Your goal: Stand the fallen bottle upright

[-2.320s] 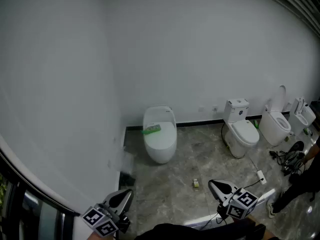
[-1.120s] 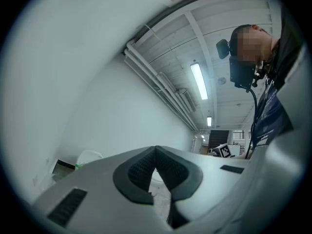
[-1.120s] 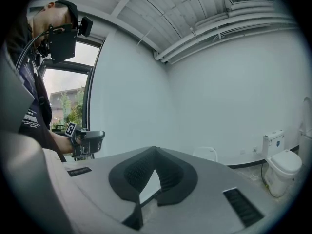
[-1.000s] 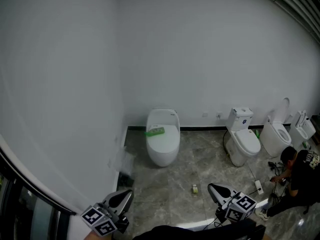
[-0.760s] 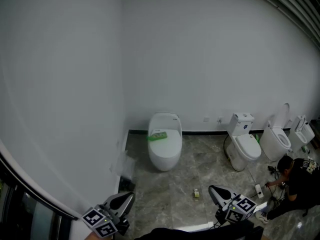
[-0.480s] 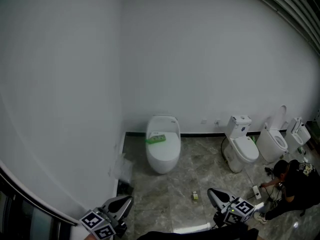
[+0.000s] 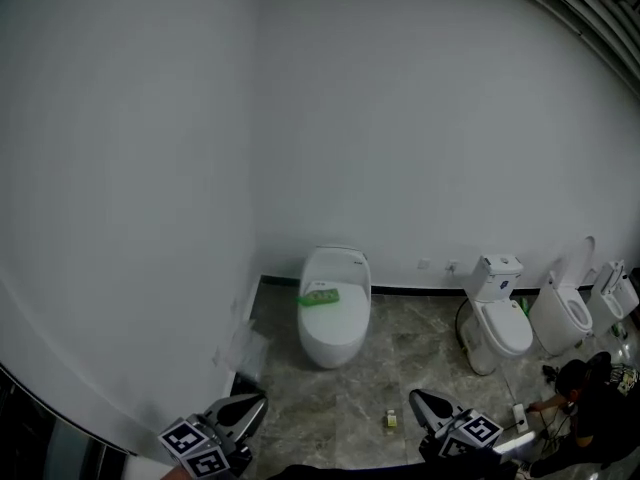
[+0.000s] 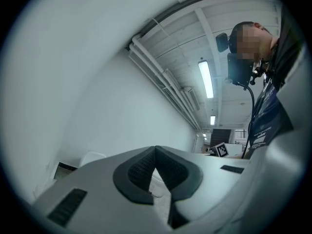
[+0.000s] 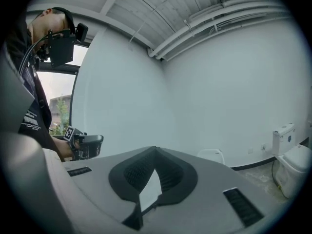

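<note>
In the head view, the left gripper [image 7: 238,413] and the right gripper [image 7: 428,406] are sitting at the bottom edge, both pointing out over a grey marbled floor [image 7: 420,358]. Well beyond them, a slim green bottle [image 7: 322,295] is lying on its side across the lid of a white oval toilet [image 7: 335,333] that is standing against the wall. I am taking this as the fallen one. A small yellowish container [image 7: 390,420] is standing on the floor, nearer the right gripper.

In the left gripper view, the dark ribbed jaws are pressing together at their tips, with nothing between them.

In the right gripper view, the jaws are likewise meeting at the tip, empty.

The risks look plain. The lid is smooth and domed, so a clumsy nudge from closed jaws could be sending the bottle rolling off onto the floor. A grip near one end could be letting it swing or slip while tipping. The floor container could also be mistaken for the target.
</note>
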A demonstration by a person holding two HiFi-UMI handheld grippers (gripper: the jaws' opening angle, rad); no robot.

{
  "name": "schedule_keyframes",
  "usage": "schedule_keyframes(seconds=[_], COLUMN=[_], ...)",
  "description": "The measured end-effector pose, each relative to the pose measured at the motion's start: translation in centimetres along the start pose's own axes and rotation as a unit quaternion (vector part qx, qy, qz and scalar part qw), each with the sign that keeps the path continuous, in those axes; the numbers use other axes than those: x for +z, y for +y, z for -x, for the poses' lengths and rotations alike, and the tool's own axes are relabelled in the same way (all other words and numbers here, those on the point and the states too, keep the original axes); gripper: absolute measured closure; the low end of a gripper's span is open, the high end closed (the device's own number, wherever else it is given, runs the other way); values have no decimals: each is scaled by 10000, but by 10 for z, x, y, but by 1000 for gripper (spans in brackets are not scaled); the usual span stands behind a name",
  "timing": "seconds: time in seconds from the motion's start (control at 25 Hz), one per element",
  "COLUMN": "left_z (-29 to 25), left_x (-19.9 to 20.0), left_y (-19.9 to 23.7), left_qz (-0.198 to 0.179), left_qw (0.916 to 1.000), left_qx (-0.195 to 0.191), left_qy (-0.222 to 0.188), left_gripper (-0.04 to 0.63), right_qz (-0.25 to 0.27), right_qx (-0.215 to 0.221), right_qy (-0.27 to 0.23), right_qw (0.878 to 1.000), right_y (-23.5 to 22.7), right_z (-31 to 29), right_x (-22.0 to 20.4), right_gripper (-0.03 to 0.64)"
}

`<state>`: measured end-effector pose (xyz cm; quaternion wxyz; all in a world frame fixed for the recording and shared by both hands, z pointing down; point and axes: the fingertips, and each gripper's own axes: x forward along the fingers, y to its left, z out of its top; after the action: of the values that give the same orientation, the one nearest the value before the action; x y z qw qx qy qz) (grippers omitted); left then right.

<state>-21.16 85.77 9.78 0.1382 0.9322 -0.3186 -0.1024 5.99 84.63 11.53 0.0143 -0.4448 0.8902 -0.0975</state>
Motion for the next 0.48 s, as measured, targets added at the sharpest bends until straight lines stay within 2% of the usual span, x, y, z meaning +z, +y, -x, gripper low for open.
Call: schedule_keyframes(seconds=[0.16, 0.28, 0.36, 0.48], left_z=[-75, -117, -146, -183], left_x=[10, 7, 5, -1], left_y=[-2, -5, -6, -11], left_qz=[-22, -45, -17, -92], left_qw=[9995, 9986, 9979, 9977], left_qx=[268, 472, 559, 626], left_qy=[-145, -253, -325, -223], left_gripper=[584, 584, 584, 586], right_qz=[43, 80, 81, 31], right_qx=[408, 693, 818, 900], right_qy=[93, 82, 85, 92], right_qw=[9991, 9975, 9966, 9959], right_y=[-68, -110, -138, -178], right_z=[-20, -27, -30, -32], right_x=[31, 39, 43, 47], right_gripper=[606, 606, 606, 606])
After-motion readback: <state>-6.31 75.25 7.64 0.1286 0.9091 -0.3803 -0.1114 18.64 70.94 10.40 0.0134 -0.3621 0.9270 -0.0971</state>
